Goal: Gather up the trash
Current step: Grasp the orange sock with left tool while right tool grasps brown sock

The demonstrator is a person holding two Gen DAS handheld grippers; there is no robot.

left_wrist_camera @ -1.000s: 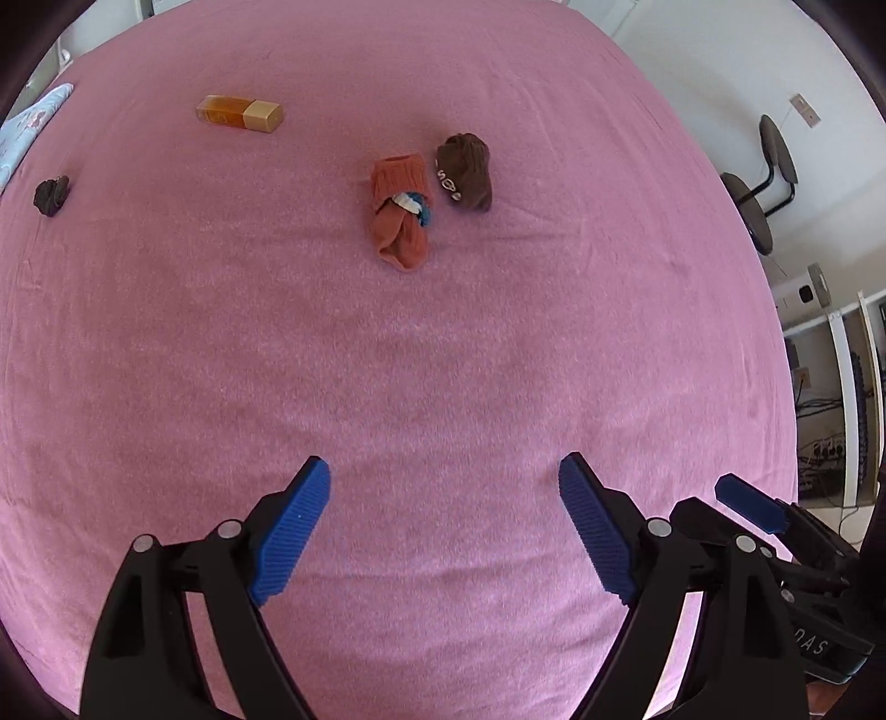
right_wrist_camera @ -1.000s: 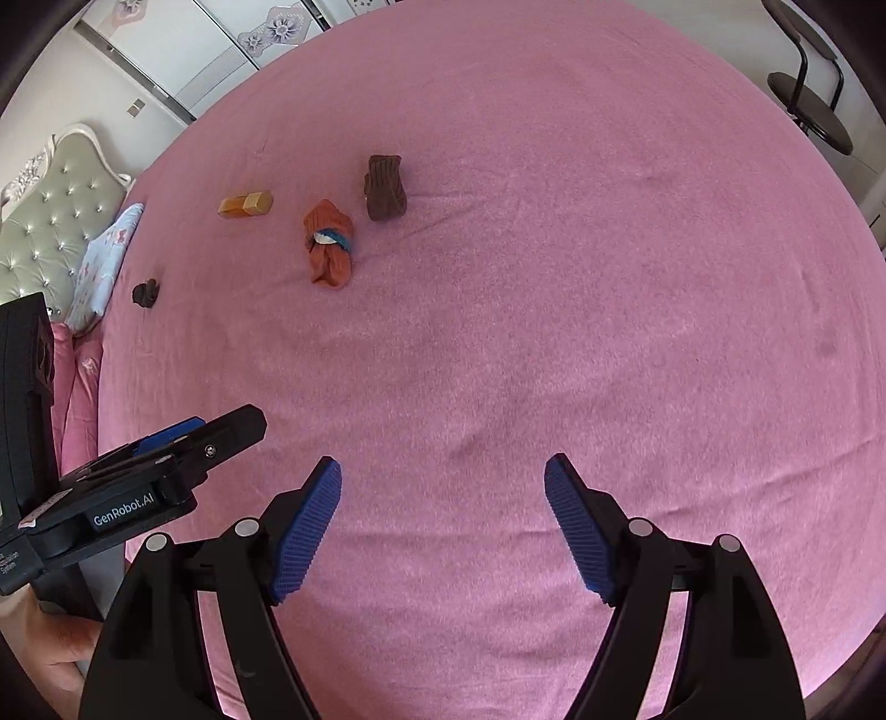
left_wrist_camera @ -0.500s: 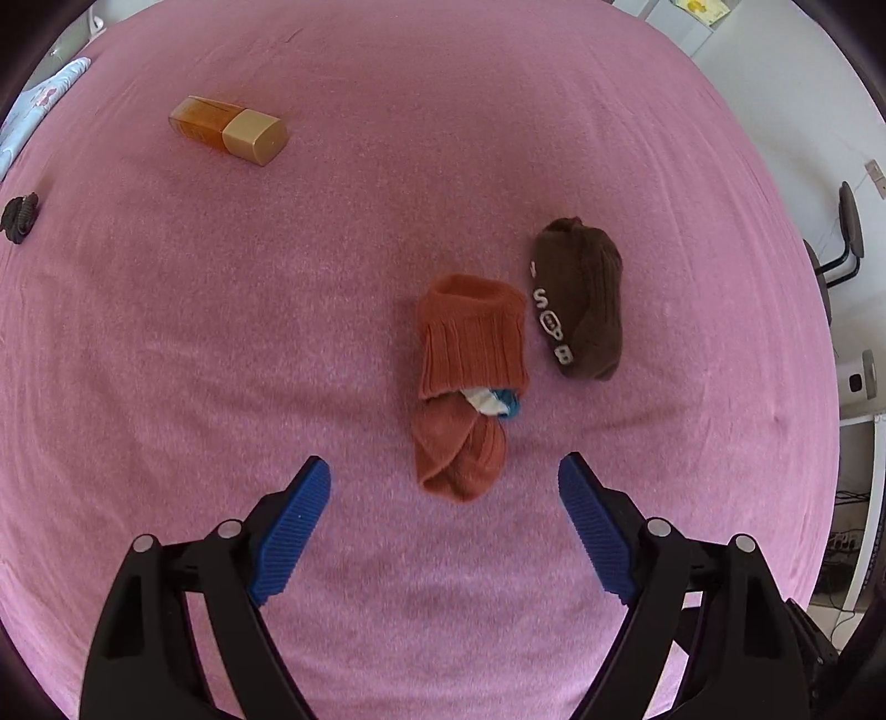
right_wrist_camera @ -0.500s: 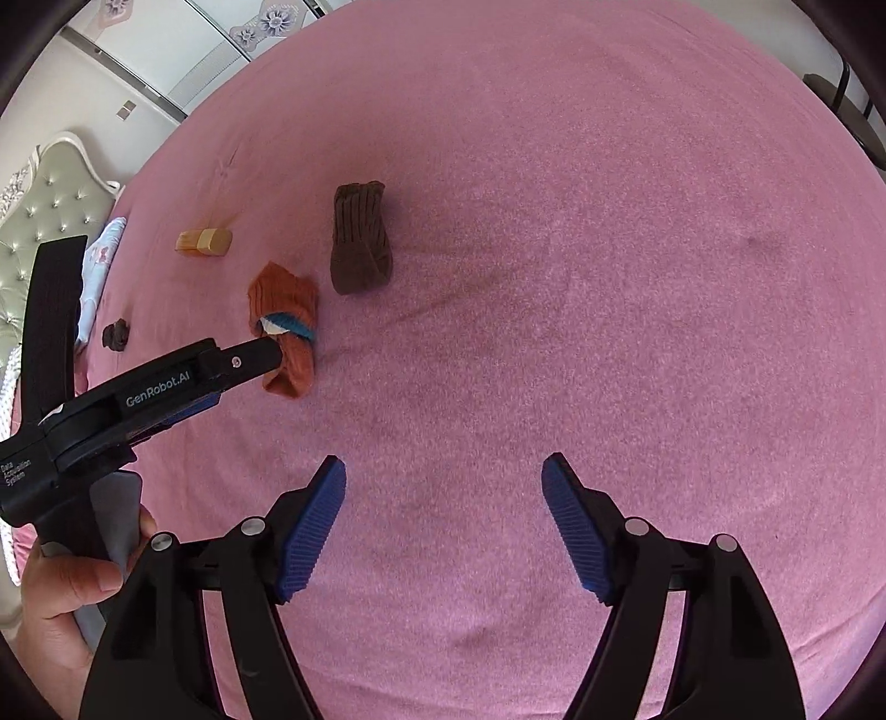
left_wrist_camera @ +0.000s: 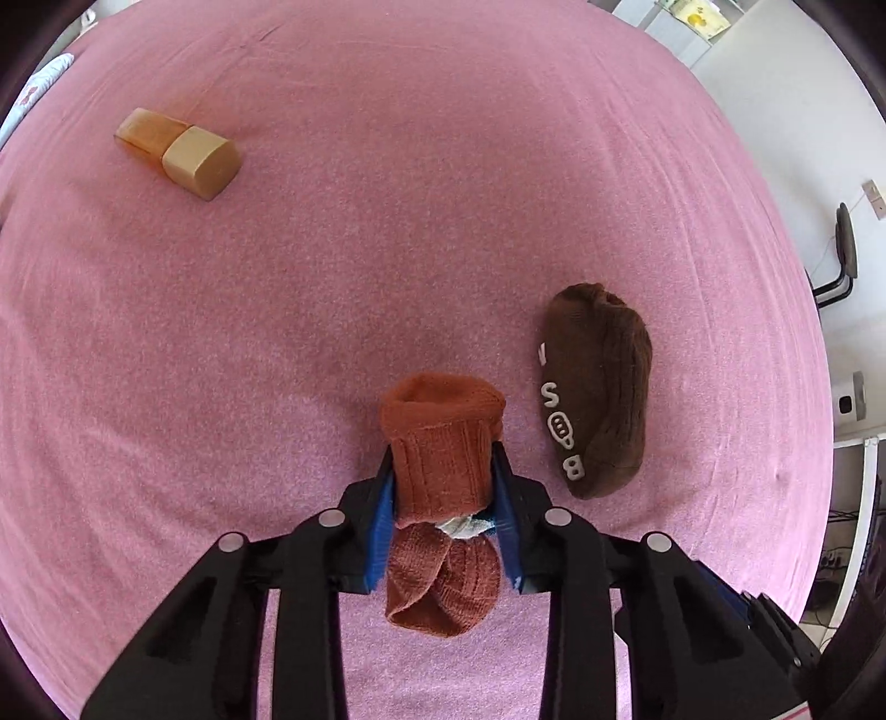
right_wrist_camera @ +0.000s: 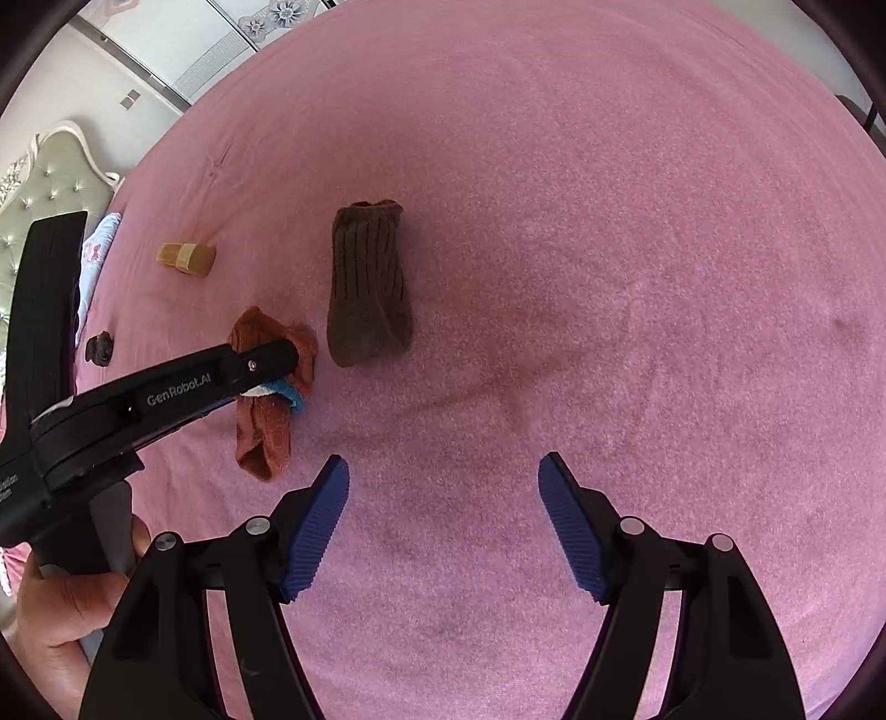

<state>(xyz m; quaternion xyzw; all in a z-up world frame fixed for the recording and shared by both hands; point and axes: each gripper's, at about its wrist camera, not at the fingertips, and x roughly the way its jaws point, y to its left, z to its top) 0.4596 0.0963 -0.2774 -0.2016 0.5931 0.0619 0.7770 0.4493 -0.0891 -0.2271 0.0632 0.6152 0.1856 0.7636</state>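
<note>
My left gripper (left_wrist_camera: 443, 515) has just been closing and its blue pads now pinch the orange sock (left_wrist_camera: 440, 471), which lies mid-bed on the pink bedspread (left_wrist_camera: 387, 249). "GenRobot.AI" reads along that gripper's side in the right view. Just beside it, the brown sock (left_wrist_camera: 601, 387) shows white letters, "S" and "B" legible. My right gripper (right_wrist_camera: 443, 526) hangs open and holds nothing.

A bedroom at home: a pink bed (right_wrist_camera: 609, 221) fills the frame, with a tufted headboard (right_wrist_camera: 50, 183) and wardrobe doors (right_wrist_camera: 221, 33) at upper left.
</note>
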